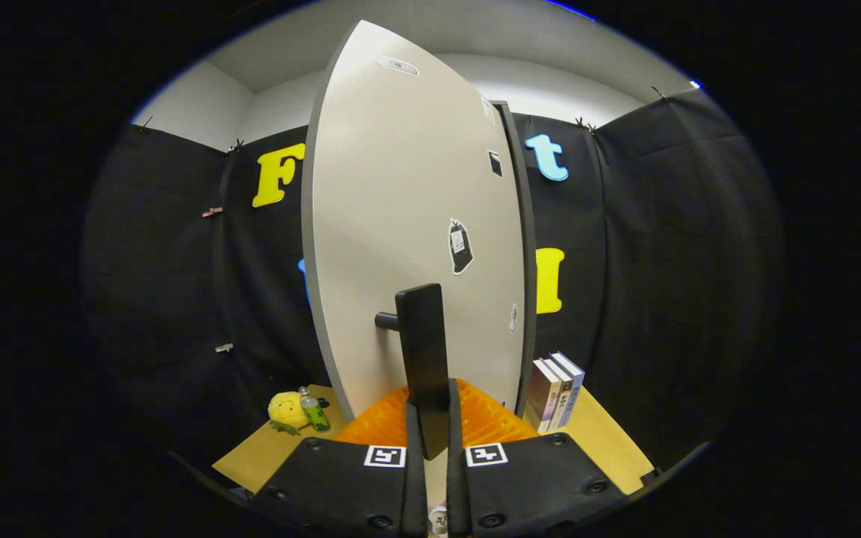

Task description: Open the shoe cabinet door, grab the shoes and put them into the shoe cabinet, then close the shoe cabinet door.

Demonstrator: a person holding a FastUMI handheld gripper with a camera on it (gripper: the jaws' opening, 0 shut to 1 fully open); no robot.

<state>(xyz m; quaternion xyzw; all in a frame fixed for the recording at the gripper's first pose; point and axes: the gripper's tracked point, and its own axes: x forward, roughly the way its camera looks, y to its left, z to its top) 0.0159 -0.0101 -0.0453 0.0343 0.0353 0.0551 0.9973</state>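
The shoe cabinet's pale door (400, 224) stands tall just ahead of me, with a few small stickers on its face. Its black bar handle (423, 336) sticks out from the door on a short round post and runs down between my fingers. My gripper (431, 407) is shut on the lower part of this handle, one finger pressed to each side. A dark grey cabinet edge (526, 299) runs along the door's right side. What lies behind the door is hidden.
The cabinet stands on a light wooden table (610, 441). A yellow plush toy (286, 411) and a small green bottle (315, 412) sit left of the door. Three upright books (554, 392) stand at its right. Black cloth walls surround the table.
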